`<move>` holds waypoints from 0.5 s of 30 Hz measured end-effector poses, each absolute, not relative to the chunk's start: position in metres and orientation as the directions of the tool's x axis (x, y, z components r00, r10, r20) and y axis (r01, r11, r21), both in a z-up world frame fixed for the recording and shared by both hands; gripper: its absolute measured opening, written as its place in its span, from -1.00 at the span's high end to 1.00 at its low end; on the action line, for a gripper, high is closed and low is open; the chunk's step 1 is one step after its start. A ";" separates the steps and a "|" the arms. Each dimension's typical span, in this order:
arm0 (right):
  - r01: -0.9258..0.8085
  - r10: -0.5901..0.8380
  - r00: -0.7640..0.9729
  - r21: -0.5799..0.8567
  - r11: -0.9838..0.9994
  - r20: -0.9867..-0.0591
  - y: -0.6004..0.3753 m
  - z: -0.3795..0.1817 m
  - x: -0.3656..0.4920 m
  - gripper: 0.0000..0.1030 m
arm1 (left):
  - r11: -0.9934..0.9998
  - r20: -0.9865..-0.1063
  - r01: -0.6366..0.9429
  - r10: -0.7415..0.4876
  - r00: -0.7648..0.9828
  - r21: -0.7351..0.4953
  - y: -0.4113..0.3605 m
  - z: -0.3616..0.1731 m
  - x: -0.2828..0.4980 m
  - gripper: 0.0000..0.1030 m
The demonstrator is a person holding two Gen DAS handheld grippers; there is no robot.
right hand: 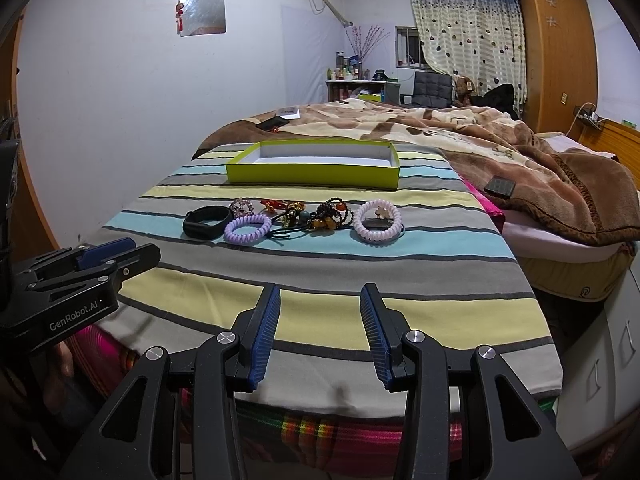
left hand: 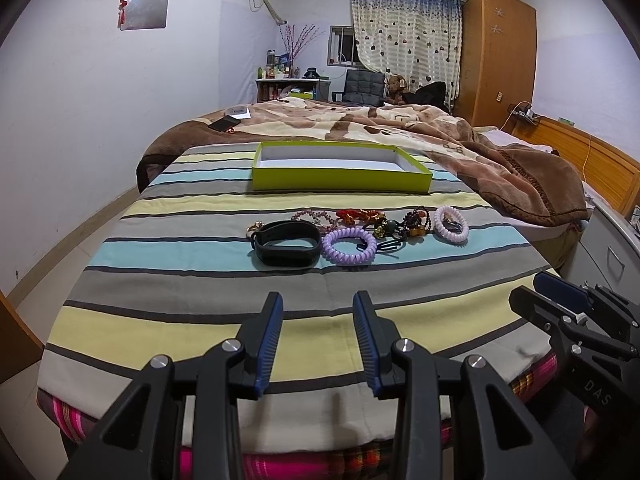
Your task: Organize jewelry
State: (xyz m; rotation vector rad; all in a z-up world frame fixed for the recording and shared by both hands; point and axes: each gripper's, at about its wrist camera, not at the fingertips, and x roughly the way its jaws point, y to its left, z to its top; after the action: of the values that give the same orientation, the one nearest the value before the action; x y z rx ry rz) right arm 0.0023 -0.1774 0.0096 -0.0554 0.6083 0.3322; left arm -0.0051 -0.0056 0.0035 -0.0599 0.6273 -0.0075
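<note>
A row of jewelry lies on the striped cloth [left hand: 200, 280]: a black wristband [left hand: 286, 242] [right hand: 206, 222], a purple coil band [left hand: 349, 245] [right hand: 248, 229], a pale pink coil band [left hand: 451, 224] [right hand: 377, 220], and bead strings with red and amber charms [left hand: 360, 216] [right hand: 320, 216]. Behind them stands an empty lime-green tray [left hand: 340, 180] [right hand: 312, 174]. My left gripper [left hand: 318, 300] is open and empty, short of the jewelry. My right gripper [right hand: 320, 292] is open and empty too; it also shows in the left wrist view [left hand: 548, 292].
A brown blanket [right hand: 520, 152] covers the bed behind and to the right. A dark phone [right hand: 499, 186] lies on it, another phone [left hand: 225, 123] at the far left. White drawers [right hand: 608, 352] stand at the right. The cloth's near edge drops off below my grippers.
</note>
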 end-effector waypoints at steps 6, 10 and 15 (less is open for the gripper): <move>-0.323 0.291 0.769 0.046 0.945 -0.569 -0.178 0.010 0.002 0.17 | 0.998 -0.586 -0.012 -0.025 0.810 -0.058 -0.006 0.003 -0.005 0.27; -0.323 0.291 0.769 0.046 0.945 -0.569 -0.177 0.009 0.003 0.17 | 0.998 -0.588 -0.012 -0.026 0.809 -0.060 -0.006 0.003 -0.005 0.27; -0.324 0.292 0.769 0.047 0.945 -0.569 -0.178 0.009 0.002 0.17 | 0.997 -0.588 -0.016 -0.028 0.808 -0.070 -0.007 0.004 -0.006 0.27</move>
State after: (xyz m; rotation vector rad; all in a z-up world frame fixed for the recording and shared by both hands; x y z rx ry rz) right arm 0.0025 -0.1776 0.0091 -0.0553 0.6078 0.3340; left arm -0.0055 -0.0070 0.0038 -0.0722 0.6299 -0.0068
